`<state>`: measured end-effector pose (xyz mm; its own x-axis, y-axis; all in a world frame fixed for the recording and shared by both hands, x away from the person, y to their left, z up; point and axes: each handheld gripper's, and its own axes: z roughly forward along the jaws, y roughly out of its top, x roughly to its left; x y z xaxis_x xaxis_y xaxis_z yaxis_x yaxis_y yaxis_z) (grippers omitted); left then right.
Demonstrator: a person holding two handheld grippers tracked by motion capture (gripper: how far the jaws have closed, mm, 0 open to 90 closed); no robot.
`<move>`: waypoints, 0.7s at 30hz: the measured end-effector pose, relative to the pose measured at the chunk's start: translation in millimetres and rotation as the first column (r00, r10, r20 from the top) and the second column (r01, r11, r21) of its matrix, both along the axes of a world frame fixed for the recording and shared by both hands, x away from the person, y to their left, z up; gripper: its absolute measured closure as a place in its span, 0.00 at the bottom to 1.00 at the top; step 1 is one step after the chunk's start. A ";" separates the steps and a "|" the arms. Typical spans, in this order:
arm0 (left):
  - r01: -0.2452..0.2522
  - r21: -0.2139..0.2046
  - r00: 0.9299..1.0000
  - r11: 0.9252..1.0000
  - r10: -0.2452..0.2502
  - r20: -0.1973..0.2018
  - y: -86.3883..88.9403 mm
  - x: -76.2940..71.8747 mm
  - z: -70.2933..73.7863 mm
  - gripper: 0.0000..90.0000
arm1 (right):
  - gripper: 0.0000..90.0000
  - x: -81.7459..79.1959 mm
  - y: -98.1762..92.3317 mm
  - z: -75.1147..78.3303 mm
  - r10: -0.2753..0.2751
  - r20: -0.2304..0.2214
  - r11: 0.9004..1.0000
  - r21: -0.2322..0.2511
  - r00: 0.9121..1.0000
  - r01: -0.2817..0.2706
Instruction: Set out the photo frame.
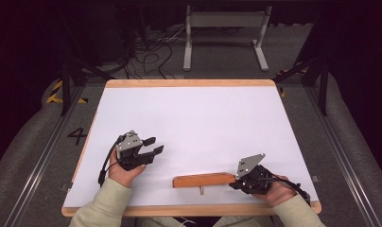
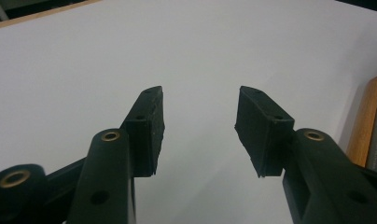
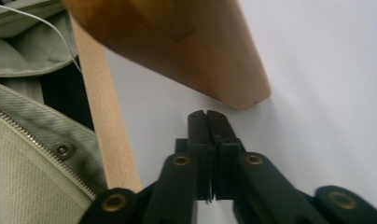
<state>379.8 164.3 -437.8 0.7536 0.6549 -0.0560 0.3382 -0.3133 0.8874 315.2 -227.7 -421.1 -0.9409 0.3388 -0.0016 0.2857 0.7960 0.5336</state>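
A brown wooden block (image 1: 203, 180) with a small peg on its near side lies on the white table top (image 1: 194, 118), close to the front edge. My right gripper (image 1: 237, 182) is at the block's right end; in the right gripper view its jaws (image 3: 207, 115) are pressed together with nothing between them, just short of the block's rounded end (image 3: 186, 42). My left gripper (image 1: 152, 145) rests over the table at the left, held in a hand. In the left gripper view its fingers (image 2: 149, 126) stand apart over bare white surface.
The table has a wooden rim (image 1: 189, 83), also seen as a strip (image 3: 105, 116) beside the person's light jacket (image 3: 28, 154). Beyond the far edge are cables and a metal stand (image 1: 224, 33) on the floor.
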 end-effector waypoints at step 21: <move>-0.021 0.010 1.000 1.000 0.021 -0.006 8.1 -2.8 -3.5 0.58 | 1.00 28.6 9.1 -8.9 -0.115 -0.043 0.980 0.159 0.992 0.120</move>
